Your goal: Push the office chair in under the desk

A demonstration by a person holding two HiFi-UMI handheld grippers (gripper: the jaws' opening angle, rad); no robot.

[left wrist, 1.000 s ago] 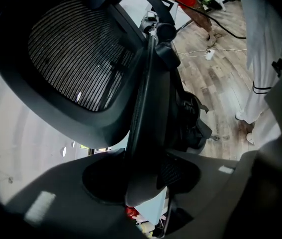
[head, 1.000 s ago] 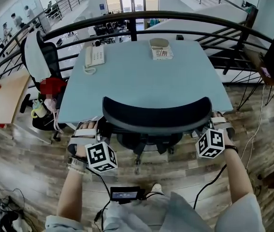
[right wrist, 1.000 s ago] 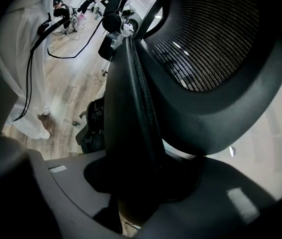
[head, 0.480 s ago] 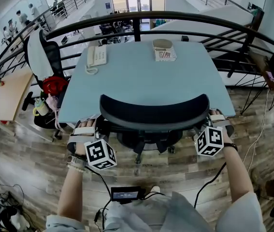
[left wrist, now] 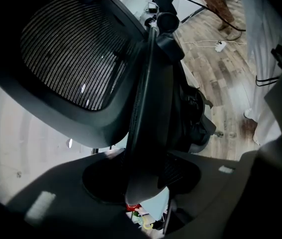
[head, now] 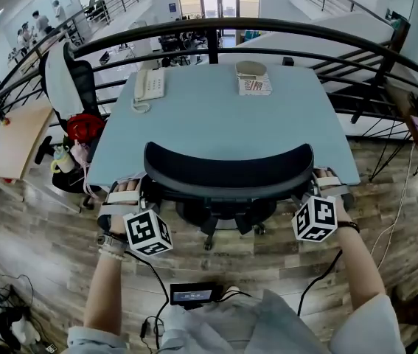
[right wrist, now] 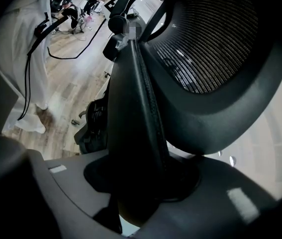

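The black office chair stands with its backrest at the front edge of the pale blue desk, its seat partly beneath the top. My left gripper is at the chair's left side, its jaws closed on the left armrest, beside the mesh back. At the right side, my right gripper holds the right armrest the same way. The armrest fills the gap of the left gripper and of the right gripper.
A white telephone and a small box with a bowl lie on the desk's far half. A black railing runs behind it. A second chair, a red bag and a wooden table stand left.
The chair and both grippers have slid a little toward the desk. Both grips look the same.
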